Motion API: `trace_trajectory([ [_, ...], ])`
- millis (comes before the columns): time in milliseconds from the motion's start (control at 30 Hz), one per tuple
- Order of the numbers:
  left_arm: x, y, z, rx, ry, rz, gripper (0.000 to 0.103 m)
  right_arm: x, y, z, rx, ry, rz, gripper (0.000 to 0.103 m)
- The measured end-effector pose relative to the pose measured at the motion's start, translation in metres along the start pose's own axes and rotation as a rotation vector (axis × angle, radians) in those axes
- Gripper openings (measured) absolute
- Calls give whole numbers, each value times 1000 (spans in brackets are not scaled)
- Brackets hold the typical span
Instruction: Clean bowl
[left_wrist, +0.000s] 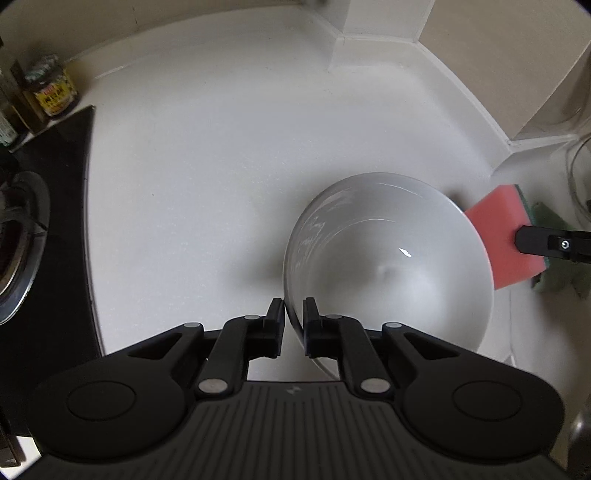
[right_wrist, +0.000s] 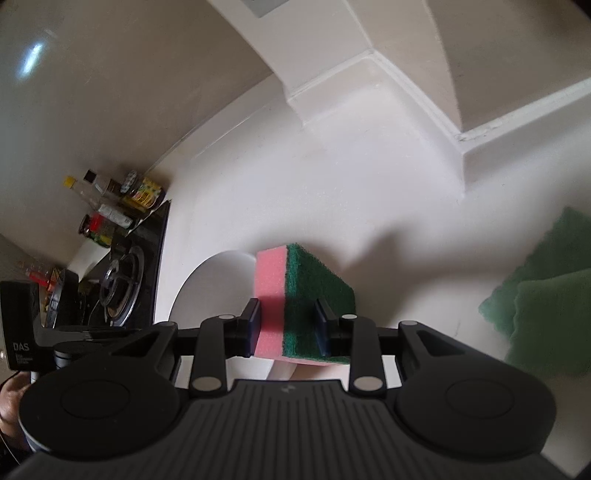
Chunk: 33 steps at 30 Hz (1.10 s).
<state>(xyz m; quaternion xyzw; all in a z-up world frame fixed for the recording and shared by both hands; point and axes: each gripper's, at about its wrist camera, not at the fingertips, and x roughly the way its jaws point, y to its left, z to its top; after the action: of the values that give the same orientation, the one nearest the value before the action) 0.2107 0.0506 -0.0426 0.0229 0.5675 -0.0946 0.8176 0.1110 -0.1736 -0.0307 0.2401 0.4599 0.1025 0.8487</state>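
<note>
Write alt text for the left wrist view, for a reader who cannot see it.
The left gripper straddles the near rim of a white bowl on a white counter. A pink sponge, held by the right gripper, sits just beyond the bowl's right edge.

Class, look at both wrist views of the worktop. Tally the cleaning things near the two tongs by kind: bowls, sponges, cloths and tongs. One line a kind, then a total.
Bowls: 1, the white bowl
Sponges: 1, the pink and green sponge
Cloths: 1, the green cloth
Tongs: 2, left tongs, right tongs
Total: 5
</note>
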Motion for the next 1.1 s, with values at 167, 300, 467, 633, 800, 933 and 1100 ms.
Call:
trace_trajectory([
  [167, 8, -2, 10, 116, 24, -17, 10, 1, 16, -2, -95, 3, -52, 26],
  [300, 9, 1, 23, 258, 27, -66, 10, 1, 20, -1, -135, -1, -79, 26],
  [467, 12, -8, 34, 426, 15, -73, 11, 2, 19, 5, -136, -16, -82, 26],
  [633, 2, 5, 22, 170, 14, -77, 10, 0, 15, 0, -122, -23, -73, 26],
  [800, -11, -1, -5, 22, -24, -16, 11, -1, 15, -3, -110, -34, -72, 26],
  [933, -8, -10, -3, 69, -33, -22, 12, 1, 17, -4, -119, -39, -68, 27],
  [1100, -6, -19, 9, 381, -4, -33, 14, 1, 17, 1, -146, -37, -65, 26],
])
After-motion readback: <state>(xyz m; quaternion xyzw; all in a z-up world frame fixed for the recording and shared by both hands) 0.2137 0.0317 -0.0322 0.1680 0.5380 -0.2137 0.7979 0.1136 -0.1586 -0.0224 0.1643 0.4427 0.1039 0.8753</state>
